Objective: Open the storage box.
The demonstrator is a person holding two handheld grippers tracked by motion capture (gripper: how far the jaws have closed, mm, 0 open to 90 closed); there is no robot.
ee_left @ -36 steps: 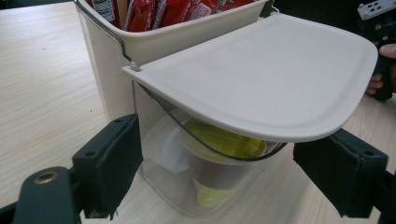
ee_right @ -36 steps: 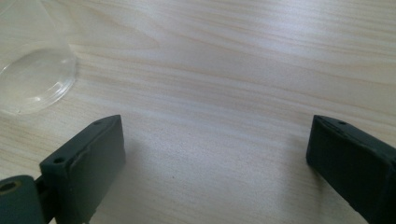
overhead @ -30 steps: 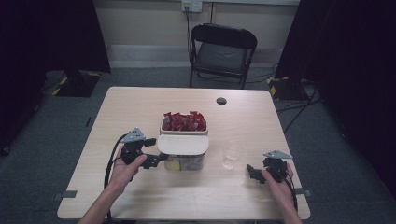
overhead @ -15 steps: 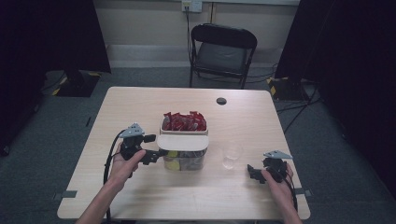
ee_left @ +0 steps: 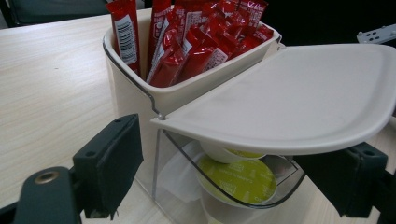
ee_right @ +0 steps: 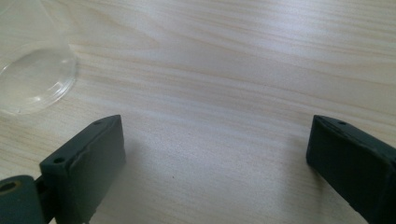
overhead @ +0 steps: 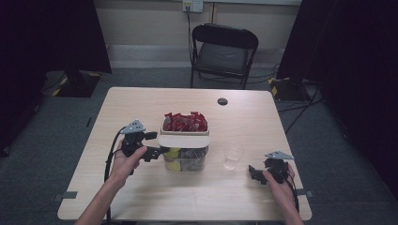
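Note:
A container (overhead: 184,157) stands mid-table, with red sachets (overhead: 184,122) upright in its white back compartment. A white lid (overhead: 184,140) lies over its clear front bin. In the left gripper view the lid (ee_left: 299,98) is slightly raised over green-topped pods (ee_left: 243,182), behind it the sachets (ee_left: 196,42). My left gripper (overhead: 157,144) is open at the container's left side; its jaws (ee_left: 231,163) straddle the clear bin's front corner without touching. My right gripper (overhead: 253,172) rests open near the table's front right, nothing between its jaws (ee_right: 215,158).
A clear plastic cup (overhead: 232,157) stands between the container and my right gripper, and shows in the right gripper view's upper left as the cup (ee_right: 32,79). A small black disc (overhead: 222,101) lies near the far edge. A folding chair (overhead: 224,51) stands beyond the table.
My left gripper has edged right, closer to the container, so its jaws now reach around the front bin. The right gripper has stayed put.

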